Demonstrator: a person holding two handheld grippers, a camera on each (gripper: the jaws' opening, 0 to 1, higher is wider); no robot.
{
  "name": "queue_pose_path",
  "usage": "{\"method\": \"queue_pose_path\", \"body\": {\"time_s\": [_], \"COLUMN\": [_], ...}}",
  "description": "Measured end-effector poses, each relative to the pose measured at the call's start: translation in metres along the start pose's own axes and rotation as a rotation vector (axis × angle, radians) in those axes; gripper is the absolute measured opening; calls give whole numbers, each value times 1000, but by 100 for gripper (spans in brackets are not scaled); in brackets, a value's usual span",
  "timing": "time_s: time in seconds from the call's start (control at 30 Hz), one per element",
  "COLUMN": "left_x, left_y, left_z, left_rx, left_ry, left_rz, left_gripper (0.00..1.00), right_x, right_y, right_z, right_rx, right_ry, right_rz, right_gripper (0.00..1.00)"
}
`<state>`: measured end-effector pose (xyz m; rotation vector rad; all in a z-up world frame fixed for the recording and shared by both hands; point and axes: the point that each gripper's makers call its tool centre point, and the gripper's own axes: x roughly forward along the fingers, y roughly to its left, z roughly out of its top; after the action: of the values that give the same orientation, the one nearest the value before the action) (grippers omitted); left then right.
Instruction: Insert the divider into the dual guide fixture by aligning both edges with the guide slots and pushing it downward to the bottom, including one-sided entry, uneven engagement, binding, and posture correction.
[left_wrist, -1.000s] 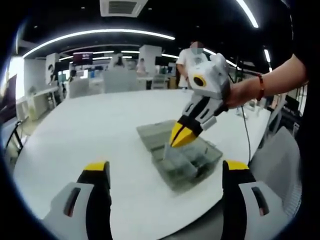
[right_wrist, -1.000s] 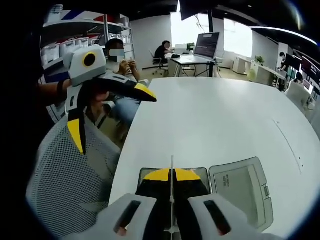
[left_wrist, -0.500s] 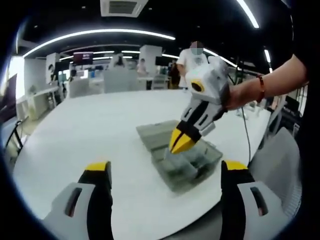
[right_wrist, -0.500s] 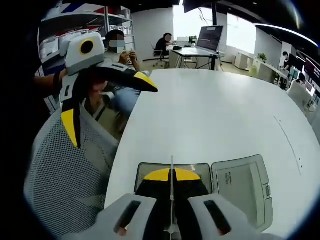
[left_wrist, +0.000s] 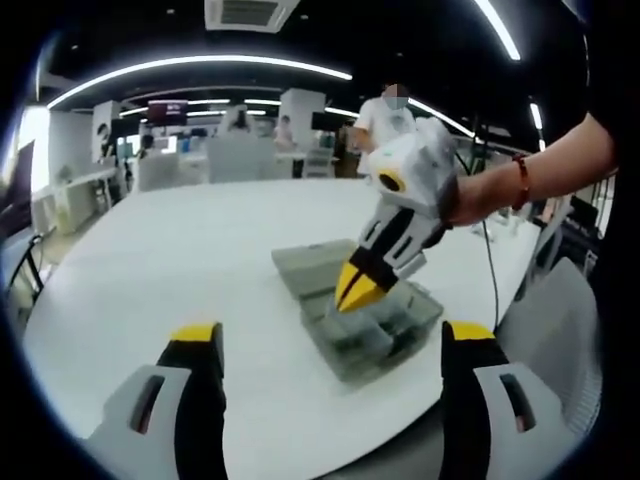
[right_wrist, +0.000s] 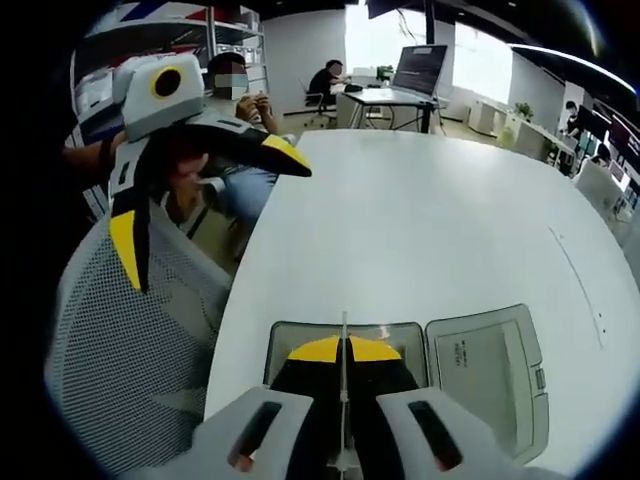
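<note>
Right gripper view: right gripper (right_wrist: 343, 352) pinching thin divider (right_wrist: 343, 330) upright over open compartment box (right_wrist: 400, 335); left gripper (right_wrist: 195, 205) spread wide, empty, above white table (right_wrist: 430, 220).

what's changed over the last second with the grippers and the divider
The right gripper has eased down toward the box, jaws shut on the thin divider. The left gripper stays open, off beside the table.
</note>
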<state>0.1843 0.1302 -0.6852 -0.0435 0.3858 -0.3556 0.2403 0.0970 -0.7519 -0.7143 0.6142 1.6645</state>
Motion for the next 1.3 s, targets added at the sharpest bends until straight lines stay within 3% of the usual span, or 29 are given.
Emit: {"method": "queue_pose_path", "body": {"time_s": [0.93, 1.3], "left_x": [6, 8], "left_y": [-7, -12], "left_z": [0, -1], "left_rx": [-12, -11], "left_ry": [20, 31], "left_rz": [-32, -45], "left_gripper": [86, 86], "right_x": [20, 23], "right_y": [-2, -3], "right_z": [-15, -18], "right_rx": [13, -39], "right_ry": [101, 133], "right_rz": [-21, -44], "right_gripper": [0, 0]}}
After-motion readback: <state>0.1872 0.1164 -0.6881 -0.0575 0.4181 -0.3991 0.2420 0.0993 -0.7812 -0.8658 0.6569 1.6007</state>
